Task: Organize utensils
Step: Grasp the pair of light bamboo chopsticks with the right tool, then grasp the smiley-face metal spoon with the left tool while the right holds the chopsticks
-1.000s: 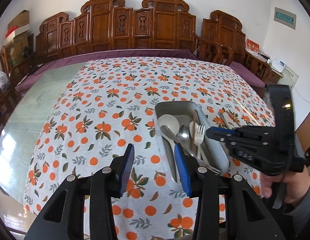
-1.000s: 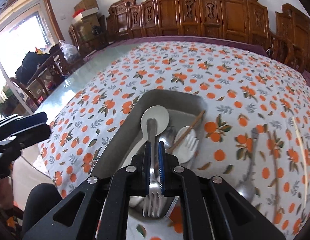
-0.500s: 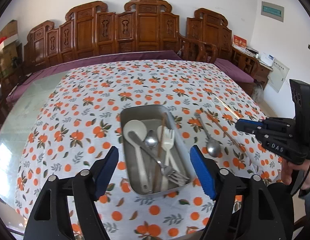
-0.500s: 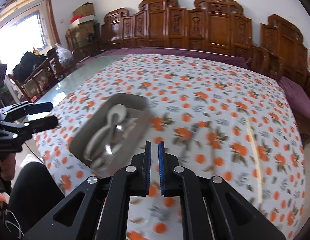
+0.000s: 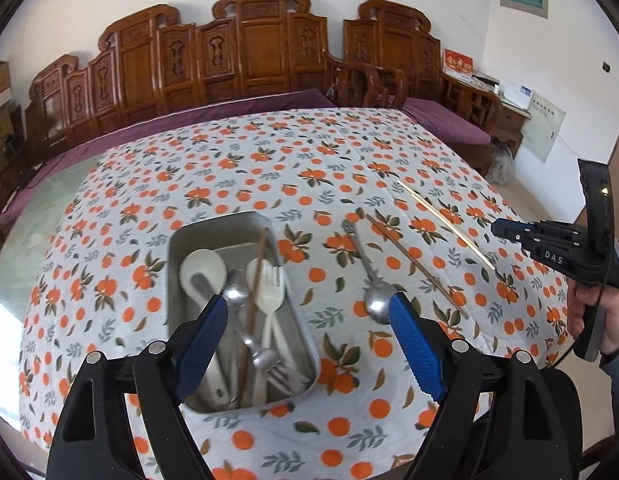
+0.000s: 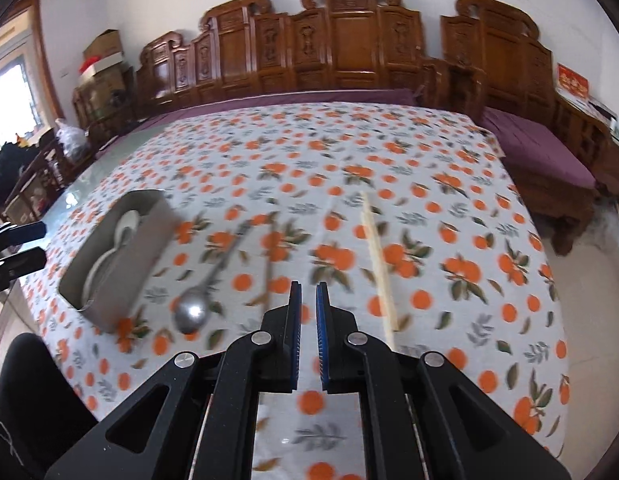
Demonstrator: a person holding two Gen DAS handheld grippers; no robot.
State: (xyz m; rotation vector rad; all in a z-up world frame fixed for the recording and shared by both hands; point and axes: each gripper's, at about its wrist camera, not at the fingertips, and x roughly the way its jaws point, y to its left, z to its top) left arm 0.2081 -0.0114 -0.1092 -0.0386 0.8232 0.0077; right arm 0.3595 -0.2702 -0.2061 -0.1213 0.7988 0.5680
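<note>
Two grippers hang over a table (image 5: pixel 269 152) spread with an orange-print cloth. Farthest left in the left wrist view sits a metal tray (image 5: pixel 177 240) holding a white spoon (image 5: pixel 201 270), a steel spoon (image 5: pixel 235 292), a dark chopstick (image 5: pixel 256 280), a white fork (image 5: pixel 271 292) and a steel fork (image 5: pixel 265 360), all lying lengthwise and overlapping. The left gripper (image 5: pixel 307 350) hovers above the tray's near end and the cloth just right of it; its jaws are opening, wide apart, with nothing pinched between the blue pads (image 5: pixel 415 344). Right of the tray, on the bare cloth, lies a loose steel spoon (image 5: pixel 369 276), bowl toward the camera. Just beside it lies a dark chopstick (image 5: pixel 417 266), and further right a pale chopstick (image 5: pixel 445 224), each apart from its neighbour. At the far right edge a hand (image 5: pixel 601 316) holds the right gripper (image 5: pixel 499 227).

From the right wrist view, blurred by motion, the right gripper's (image 6: pixel 306 298) fingers stand nearly together, a narrow slit between them, empty, above cloth between the dark chopstick (image 6: pixel 271 268) and the pale one (image 6: pixel 377 256).
</note>
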